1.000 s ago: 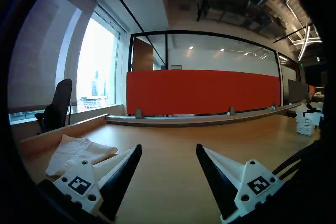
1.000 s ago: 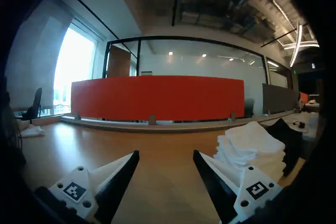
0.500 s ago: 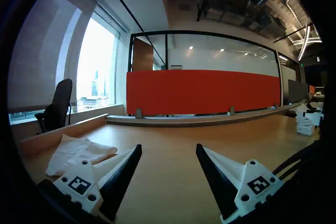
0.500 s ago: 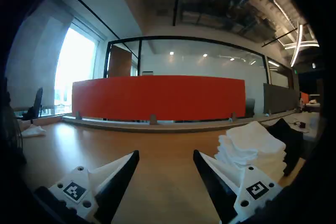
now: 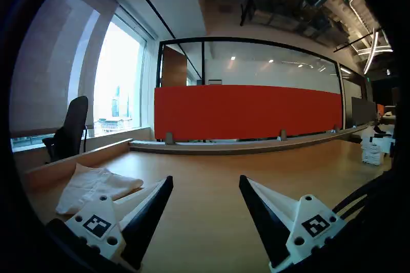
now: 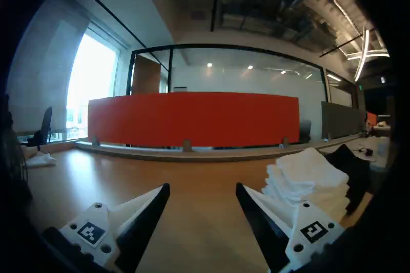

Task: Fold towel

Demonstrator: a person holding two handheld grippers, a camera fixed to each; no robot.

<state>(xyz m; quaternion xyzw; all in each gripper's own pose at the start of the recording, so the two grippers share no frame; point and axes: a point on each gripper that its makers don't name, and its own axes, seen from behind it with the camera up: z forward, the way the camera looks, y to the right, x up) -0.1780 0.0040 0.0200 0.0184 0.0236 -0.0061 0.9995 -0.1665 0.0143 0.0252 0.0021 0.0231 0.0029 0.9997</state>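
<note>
The left gripper point(image 5: 205, 187) and right gripper point(image 6: 202, 191) hung low over the table point(image 5: 215, 163), fingers apart, empty; 1 loose towel point(image 5: 95, 185) lay near the left.

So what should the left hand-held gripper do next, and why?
Probably swing the left hand-held gripper toward the rumpled white towel lying to its left on the table. Its jaws are open and empty, and that towel looks unfolded, unlike the neat stack in the right gripper view.
</note>
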